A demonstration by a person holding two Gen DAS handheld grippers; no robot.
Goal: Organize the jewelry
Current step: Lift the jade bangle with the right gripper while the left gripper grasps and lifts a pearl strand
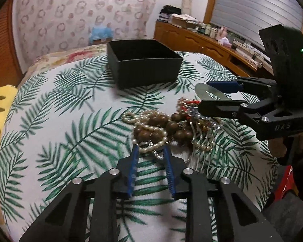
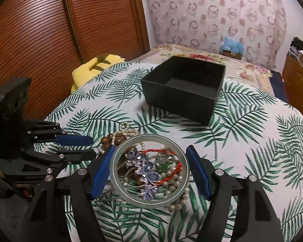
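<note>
The left gripper (image 1: 150,151) stands spread, empty, at the near edge of the jewelry pile (image 1: 167,129) on the leaf-print tabletop (image 1: 70,121). The pile's strands look limp, light and tangle-prone; hook a single loop. The right gripper (image 2: 149,169) brackets a pale bangle (image 2: 149,201), jaws apart; contact cannot be confirmed. The bangle looks rigid and slippery: grip across the rim. The black box (image 2: 179,98) stands beyond, apart.
</note>
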